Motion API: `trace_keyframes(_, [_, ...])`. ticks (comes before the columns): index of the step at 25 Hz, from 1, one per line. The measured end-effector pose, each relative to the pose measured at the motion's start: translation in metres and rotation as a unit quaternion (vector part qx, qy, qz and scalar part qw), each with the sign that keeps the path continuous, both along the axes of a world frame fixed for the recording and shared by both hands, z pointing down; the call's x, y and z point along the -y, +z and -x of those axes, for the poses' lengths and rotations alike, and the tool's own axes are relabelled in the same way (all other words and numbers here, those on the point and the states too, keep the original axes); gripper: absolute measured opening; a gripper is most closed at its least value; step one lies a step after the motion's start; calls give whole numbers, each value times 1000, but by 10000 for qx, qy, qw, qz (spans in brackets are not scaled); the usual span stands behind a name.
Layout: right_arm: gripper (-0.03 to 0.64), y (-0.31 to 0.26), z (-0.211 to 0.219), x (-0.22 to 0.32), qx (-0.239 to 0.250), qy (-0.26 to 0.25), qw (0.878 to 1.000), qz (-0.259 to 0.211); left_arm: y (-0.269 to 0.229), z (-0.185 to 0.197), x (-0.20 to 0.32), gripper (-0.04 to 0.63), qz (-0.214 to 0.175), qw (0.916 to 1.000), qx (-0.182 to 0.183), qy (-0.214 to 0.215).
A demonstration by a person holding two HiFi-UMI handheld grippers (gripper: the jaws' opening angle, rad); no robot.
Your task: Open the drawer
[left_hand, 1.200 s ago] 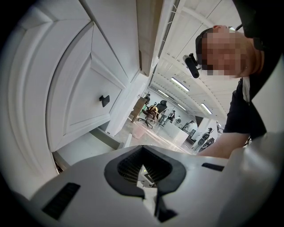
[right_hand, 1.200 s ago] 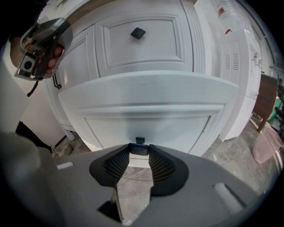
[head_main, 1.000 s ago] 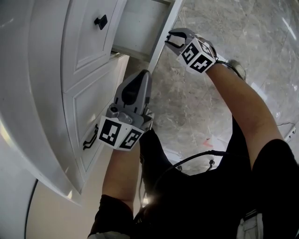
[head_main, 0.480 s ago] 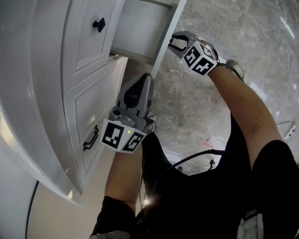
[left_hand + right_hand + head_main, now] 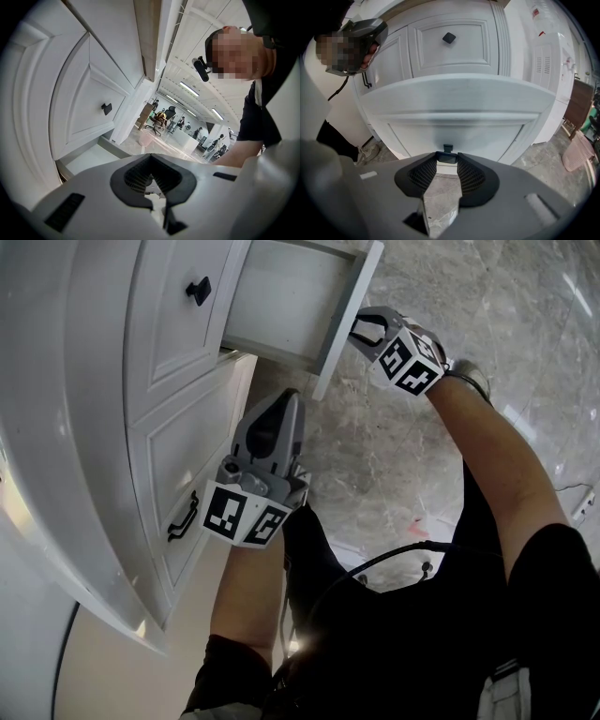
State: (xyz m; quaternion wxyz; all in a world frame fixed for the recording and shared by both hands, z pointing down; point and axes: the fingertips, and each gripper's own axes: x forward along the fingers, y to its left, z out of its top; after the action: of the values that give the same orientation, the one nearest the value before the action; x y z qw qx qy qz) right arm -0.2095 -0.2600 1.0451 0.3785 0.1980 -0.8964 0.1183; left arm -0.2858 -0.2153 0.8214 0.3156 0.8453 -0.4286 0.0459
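The white drawer [image 5: 291, 296] juts out of the white cabinet, its front panel [image 5: 349, 315] pulled away from the frame. My right gripper [image 5: 364, 329] is at that panel, fingers closed on the small black knob [image 5: 447, 158], which sits pinched between the pads under the drawer front [image 5: 454, 101]. My left gripper [image 5: 286, 399] hangs lower, beside the cabinet's lower front, touching nothing. Its fingers come together in a point, shut and empty [image 5: 152, 180].
A closed drawer with a black knob [image 5: 198, 290] sits left of the open one; a lower front carries a black bar handle [image 5: 181, 517]. Grey marble floor [image 5: 450, 296] lies to the right. A pink basket [image 5: 579, 150] stands by a white unit [image 5: 548, 56].
The drawer has slid further out of the cabinet, with my right gripper moving along on its knob. My left gripper has stayed where it was.
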Motion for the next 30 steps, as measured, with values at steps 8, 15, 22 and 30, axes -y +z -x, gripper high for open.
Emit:
trace_keyframes(8, [133, 1, -18, -13, -57, -4, 10000, 47, -1, 0, -1, 0, 2, 10000, -5, 5])
trace_keyframes(15, [132, 0, -20, -16, -81, 89, 9999, 28, -2, -2, -5, 0, -16, 10000, 3, 12])
trace_keyframes(22, [132, 0, -20, -17, -75, 6, 10000, -23, -2, -5, -12, 0, -2, 10000, -56, -18])
trace_keyframes(30, [149, -6, -25, -22, -278, 48, 9994, 194, -27, 11, -19, 0, -106, 9999, 1, -119])
